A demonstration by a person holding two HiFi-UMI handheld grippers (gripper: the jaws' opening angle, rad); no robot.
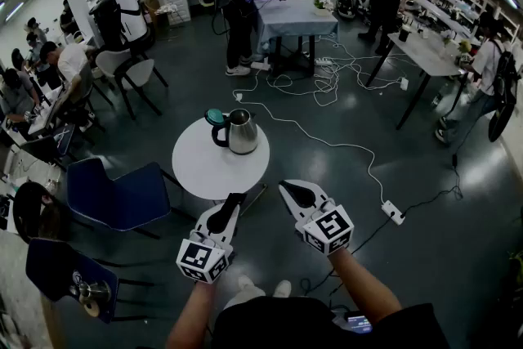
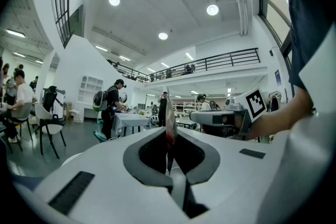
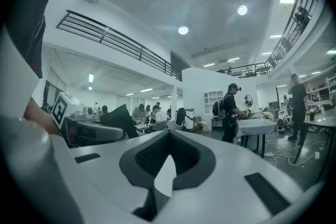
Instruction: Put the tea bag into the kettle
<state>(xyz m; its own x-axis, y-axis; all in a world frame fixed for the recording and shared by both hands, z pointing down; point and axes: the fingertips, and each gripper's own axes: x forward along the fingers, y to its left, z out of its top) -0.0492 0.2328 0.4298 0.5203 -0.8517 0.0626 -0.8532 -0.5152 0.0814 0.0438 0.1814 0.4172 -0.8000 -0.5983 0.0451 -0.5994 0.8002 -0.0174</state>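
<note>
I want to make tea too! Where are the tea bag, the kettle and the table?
Thin red-and-white tea bag [image 2: 169,120]: left gripper view, on its middle.
Shiny steel kettle [image 1: 243,133]: head view, on its body.
Round white table [image 1: 204,167]: head view, on its bare top.

The round table [image 1: 204,169] lies bare before the open-lidded kettle [image 1: 242,132], with a blue chair [image 1: 114,194] just left.
</note>
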